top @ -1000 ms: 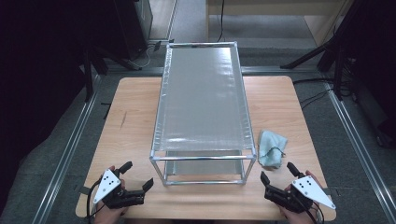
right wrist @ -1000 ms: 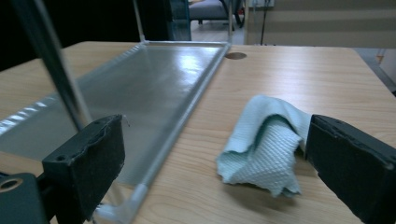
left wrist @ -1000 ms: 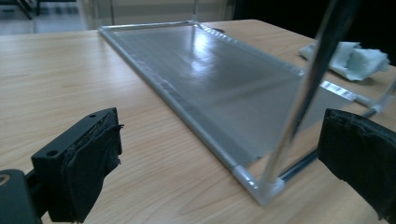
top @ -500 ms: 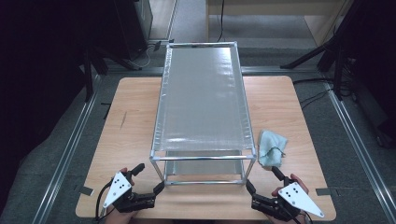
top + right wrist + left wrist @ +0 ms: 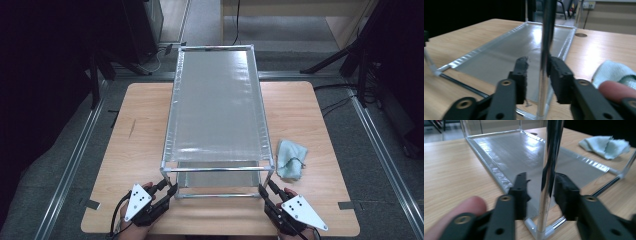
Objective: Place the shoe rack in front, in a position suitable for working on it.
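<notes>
Left gripper (image 5: 167, 190): our jaws have just been closing around the rack's (image 5: 218, 107) near left post (image 5: 549, 177); one pad touches, a gap remains.
Right gripper (image 5: 265, 191): likewise closing on the near right post (image 5: 546, 50), not yet clamped.
Rack: stands mid-table (image 5: 135, 115).
Cloth (image 5: 291, 159): just right, untouched.
Progress: grasp nearly done; lifting remains, we judge.

One camera sits high up and looks down on the tall silver metal-tube rack (image 5: 218, 107). Two more cameras sit low and very close to the rack's near corner posts, one at each. Both look across its shiny bottom sheet.
</notes>
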`<act>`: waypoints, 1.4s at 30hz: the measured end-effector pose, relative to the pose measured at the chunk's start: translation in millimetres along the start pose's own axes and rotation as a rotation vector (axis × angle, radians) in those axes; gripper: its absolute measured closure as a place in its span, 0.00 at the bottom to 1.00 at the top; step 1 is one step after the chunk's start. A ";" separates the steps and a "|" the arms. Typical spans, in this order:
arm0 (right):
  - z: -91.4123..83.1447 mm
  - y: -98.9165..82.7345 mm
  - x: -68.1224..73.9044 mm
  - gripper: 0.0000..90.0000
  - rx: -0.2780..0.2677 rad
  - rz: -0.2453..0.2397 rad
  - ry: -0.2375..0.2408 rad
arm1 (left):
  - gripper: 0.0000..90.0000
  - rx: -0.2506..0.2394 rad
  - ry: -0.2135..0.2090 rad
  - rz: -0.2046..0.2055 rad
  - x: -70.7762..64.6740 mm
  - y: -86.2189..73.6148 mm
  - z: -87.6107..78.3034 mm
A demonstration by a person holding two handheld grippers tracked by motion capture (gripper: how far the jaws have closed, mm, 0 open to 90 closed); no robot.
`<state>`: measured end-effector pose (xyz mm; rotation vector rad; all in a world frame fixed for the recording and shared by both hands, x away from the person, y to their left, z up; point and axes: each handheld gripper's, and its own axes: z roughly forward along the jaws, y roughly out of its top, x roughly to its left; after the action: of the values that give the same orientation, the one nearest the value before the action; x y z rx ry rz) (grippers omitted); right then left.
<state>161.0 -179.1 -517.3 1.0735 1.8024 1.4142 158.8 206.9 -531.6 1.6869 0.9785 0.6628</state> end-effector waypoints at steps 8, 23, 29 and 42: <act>11.3 -3.6 -2.4 0.91 0.038 0.014 -0.044 | 0.90 0.021 -0.057 0.014 -0.3 0.1 -1.8; 31.5 1.5 -17.3 0.91 0.029 0.024 -0.113 | 0.91 0.016 -0.218 0.050 -14.0 -4.3 -10.4; 23.3 6.2 -24.1 0.65 0.025 0.031 -0.037 | 0.90 0.011 -0.221 0.040 -13.4 -5.5 -11.1; -0.8 15.7 -79.8 0.51 0.024 0.140 -0.255 | 0.90 0.014 -0.243 0.047 -20.9 -5.8 -9.6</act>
<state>203.2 -247.4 -503.6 1.3503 1.5910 1.2707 138.6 194.6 -533.4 1.7599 0.7750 0.4683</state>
